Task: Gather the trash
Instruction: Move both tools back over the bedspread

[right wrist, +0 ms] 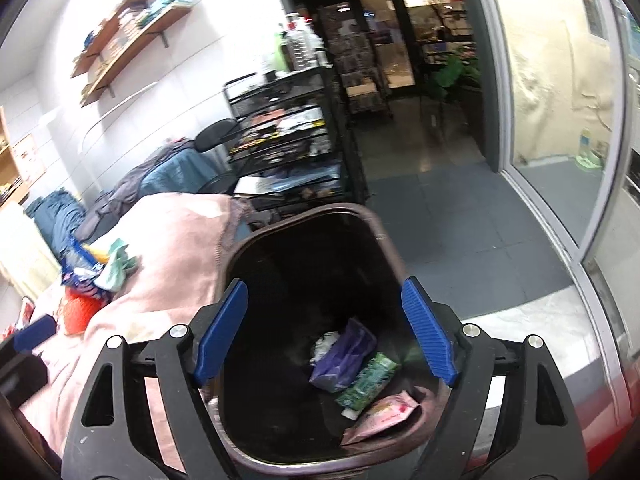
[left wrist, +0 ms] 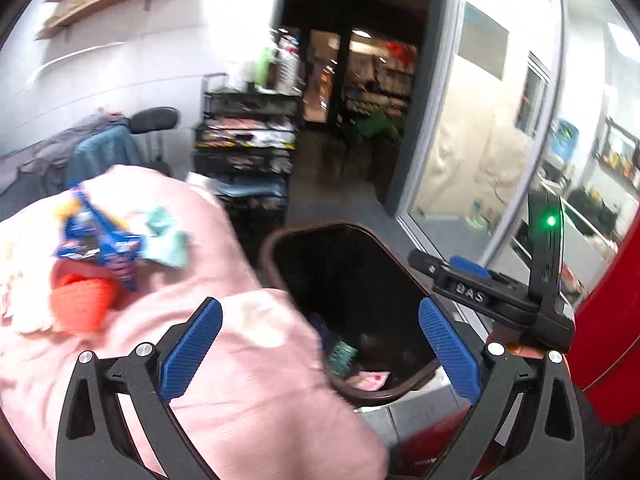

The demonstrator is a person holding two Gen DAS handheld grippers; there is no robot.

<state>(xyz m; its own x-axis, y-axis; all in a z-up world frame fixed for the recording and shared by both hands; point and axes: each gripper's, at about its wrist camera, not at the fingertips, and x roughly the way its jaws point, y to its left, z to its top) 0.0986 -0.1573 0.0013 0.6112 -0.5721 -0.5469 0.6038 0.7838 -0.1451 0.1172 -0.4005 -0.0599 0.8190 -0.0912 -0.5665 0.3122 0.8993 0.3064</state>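
Observation:
A dark brown bin (right wrist: 360,216) stands on the floor beside a pink blanket (right wrist: 180,240); it also shows in the left wrist view (left wrist: 280,240). Inside lie a purple wrapper (right wrist: 344,356), a green packet (right wrist: 368,380) and a pink packet (right wrist: 384,412). On the blanket lie a blue wrapper (left wrist: 104,240), a pale green scrap (left wrist: 168,236) and an orange object (left wrist: 80,304). My left gripper (left wrist: 320,344) is open and empty at the bin's near edge. My right gripper (right wrist: 326,332) is open and empty above the bin; its body (left wrist: 500,292) shows in the left wrist view.
A black wire rack (right wrist: 288,140) with clutter stands behind the bin. Clothes are heaped on a chair (right wrist: 168,176) at the left. Wooden shelves (right wrist: 128,20) hang on the wall. A glass partition (right wrist: 560,120) runs along the right, with grey floor (right wrist: 460,240) between.

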